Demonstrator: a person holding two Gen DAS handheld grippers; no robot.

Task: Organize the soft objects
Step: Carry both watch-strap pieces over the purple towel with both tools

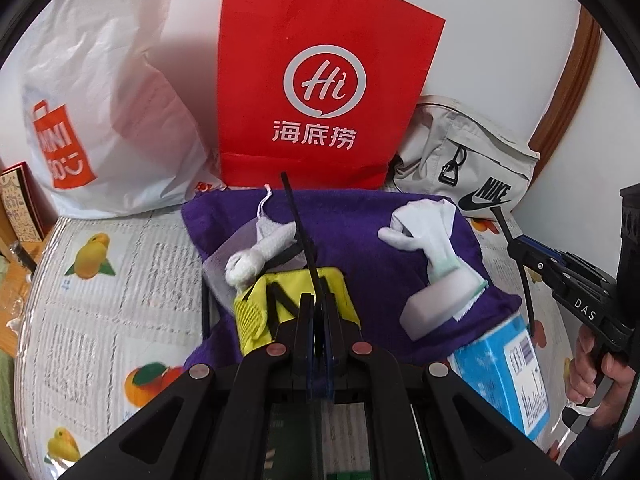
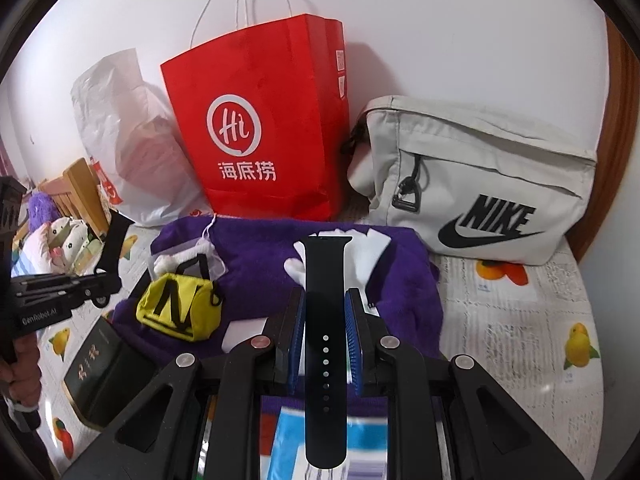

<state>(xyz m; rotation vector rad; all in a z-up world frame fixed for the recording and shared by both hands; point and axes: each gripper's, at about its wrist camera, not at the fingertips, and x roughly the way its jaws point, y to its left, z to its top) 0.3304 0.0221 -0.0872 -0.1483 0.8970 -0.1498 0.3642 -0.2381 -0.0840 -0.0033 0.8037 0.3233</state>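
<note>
A: On the purple towel [image 2: 400, 292], far half, lie the white gloves [image 1: 424, 232]; to their left, a white rolled cord in a mesh pouch [image 1: 256, 258], with a yellow pouch [image 2: 178, 308] just near of it.

B: Right gripper [image 2: 325, 300]?

A: Clamped on a black watch strap [image 2: 325, 344], held flat between the blue pads; its far end rises in front of the gloves.

B: Left gripper [image 1: 318, 304]?

A: Jaws together, pinching a thin black strap [image 1: 298, 224] edge-on. It stands over the yellow pouch.

B: Background?

A: Red paper bag [image 1: 320, 80] upright against the wall, white plastic bag [image 1: 104, 120] to its left, beige Nike bag [image 2: 480, 184] to its right.
</note>
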